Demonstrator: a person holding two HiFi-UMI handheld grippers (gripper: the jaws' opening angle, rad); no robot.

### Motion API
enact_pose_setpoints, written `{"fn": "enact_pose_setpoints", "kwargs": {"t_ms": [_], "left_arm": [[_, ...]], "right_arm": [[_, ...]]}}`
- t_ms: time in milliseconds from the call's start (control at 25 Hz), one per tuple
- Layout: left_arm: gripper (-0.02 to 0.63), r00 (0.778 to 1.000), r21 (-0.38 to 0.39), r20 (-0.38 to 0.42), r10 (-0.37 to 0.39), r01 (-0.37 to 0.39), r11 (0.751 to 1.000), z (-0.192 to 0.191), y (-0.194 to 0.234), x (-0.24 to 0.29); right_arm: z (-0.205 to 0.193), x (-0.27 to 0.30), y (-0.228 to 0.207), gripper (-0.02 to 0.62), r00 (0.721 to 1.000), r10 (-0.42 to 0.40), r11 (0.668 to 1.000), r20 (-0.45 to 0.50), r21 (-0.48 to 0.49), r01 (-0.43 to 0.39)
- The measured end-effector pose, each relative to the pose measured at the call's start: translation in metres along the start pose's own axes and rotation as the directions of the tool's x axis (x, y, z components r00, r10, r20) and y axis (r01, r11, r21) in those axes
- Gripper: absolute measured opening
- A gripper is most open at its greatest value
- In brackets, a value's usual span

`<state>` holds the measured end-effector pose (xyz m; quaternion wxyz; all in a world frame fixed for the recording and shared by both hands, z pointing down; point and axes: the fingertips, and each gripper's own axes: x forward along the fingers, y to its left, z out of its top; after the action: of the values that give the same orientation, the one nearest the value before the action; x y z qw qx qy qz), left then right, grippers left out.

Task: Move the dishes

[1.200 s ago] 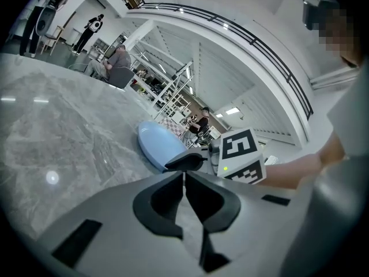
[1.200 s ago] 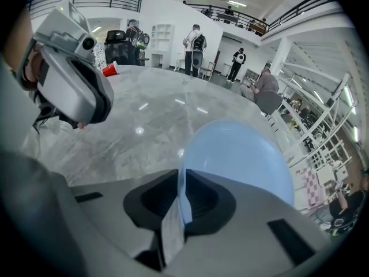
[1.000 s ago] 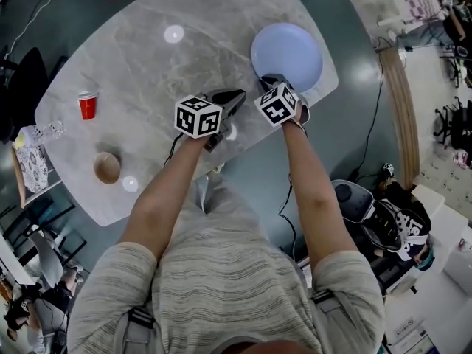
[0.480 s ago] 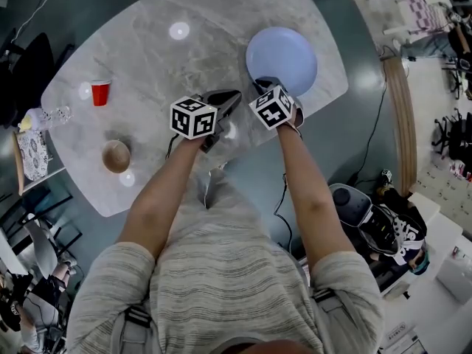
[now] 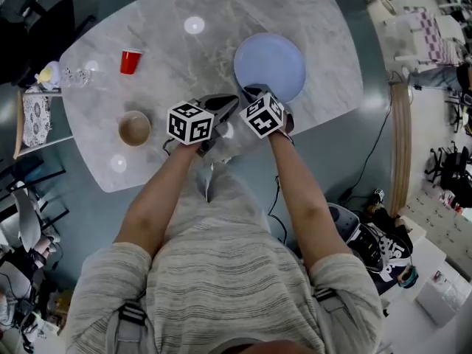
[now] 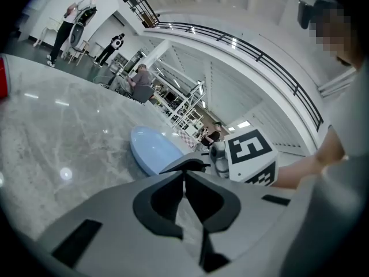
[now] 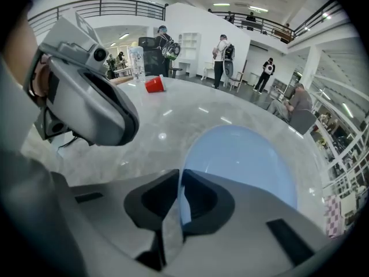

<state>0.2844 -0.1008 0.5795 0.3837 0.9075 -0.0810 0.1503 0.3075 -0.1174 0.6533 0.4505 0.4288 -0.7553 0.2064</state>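
As you stand at the 6 o'clock edge of the marble table (image 5: 166, 80), both of your grippers sit side by side over that edge. Your left gripper (image 6: 184, 175) is clenched: its jaws meet tip to tip with nothing between them, and only table surface shows through the gap below the tips. It points towards 1 o'clock. Your right gripper (image 7: 180, 175) is likewise drawn closed, tips together, directly over the near rim of the blue plate (image 7: 242, 154). Blue shows through the gap under its tips, but whether the rim is pinched cannot be told.

The plate lies flat at 3 o'clock on the table, its face plain blue. A brown bowl (image 5: 135, 128) sits at 8 o'clock; its inside reads brown, and whether that is contents or glaze cannot be told. A red cup (image 5: 130, 61) stands at 10 o'clock, well apart from the plate, its inside not visible.
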Motion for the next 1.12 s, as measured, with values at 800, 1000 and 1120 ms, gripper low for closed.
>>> {"fn": "enact_pose_setpoints", "kwargs": {"t_ms": [800,1000,1120], "left_arm": [[0.028,0.971,-0.074,0.146,0.187,-0.178,0.981,-0.047,0.035,-0.186],[0.029,0.962,-0.099,0.170,0.215,-0.200,0.975,-0.054,0.042,-0.217],[0.028,0.959,-0.107,0.176,0.224,-0.208,0.972,-0.059,0.043,-0.231]], "right_arm": [[0.090,0.032,0.195,0.048,0.974,0.226,0.951,0.002,-0.217,-0.220],[0.100,0.038,0.220,0.048,0.970,0.242,0.942,-0.012,-0.237,-0.238],[0.098,0.038,0.232,0.048,0.969,0.245,0.941,-0.023,-0.237,-0.243]]}}
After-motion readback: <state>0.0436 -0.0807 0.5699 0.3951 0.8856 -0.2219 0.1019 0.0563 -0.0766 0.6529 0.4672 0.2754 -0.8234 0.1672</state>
